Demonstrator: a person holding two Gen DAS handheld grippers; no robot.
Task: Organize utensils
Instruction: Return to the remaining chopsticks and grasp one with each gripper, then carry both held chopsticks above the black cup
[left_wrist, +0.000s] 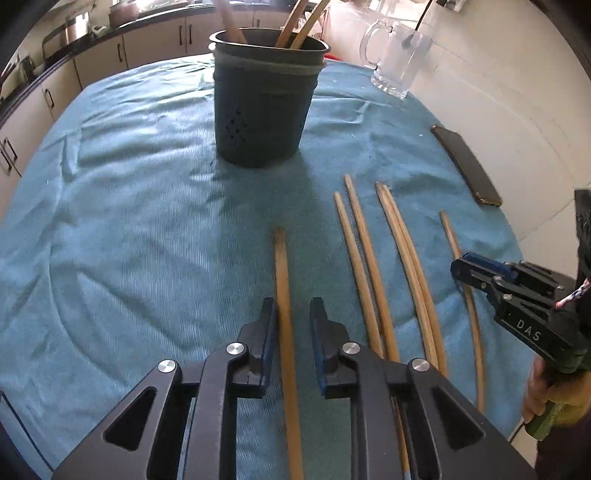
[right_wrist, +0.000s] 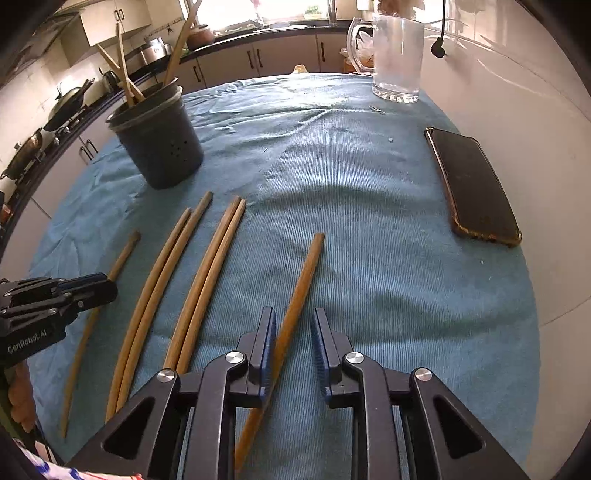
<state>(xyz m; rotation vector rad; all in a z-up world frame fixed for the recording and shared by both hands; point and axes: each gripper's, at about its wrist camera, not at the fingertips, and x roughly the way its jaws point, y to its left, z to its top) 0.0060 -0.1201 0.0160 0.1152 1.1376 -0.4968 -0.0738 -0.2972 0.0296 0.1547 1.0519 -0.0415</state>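
1. The holder (left_wrist: 264, 99) stood far ahead on the cloth (left_wrist: 110, 221), some sticks already in it.
2. Six chopsticks (right_wrist: 207, 280) lay loose, long axes toward the holder.
3. My left gripper (left_wrist: 293, 317), jaws apart, straddled the leftmost stick (left_wrist: 282, 280).
4. My right gripper (right_wrist: 293, 325), jaws apart, straddled the rightmost stick (right_wrist: 301, 280), which ran slightly aslant.

Six wooden chopsticks (right_wrist: 207, 273) flat beside dark holder (right_wrist: 157, 140)
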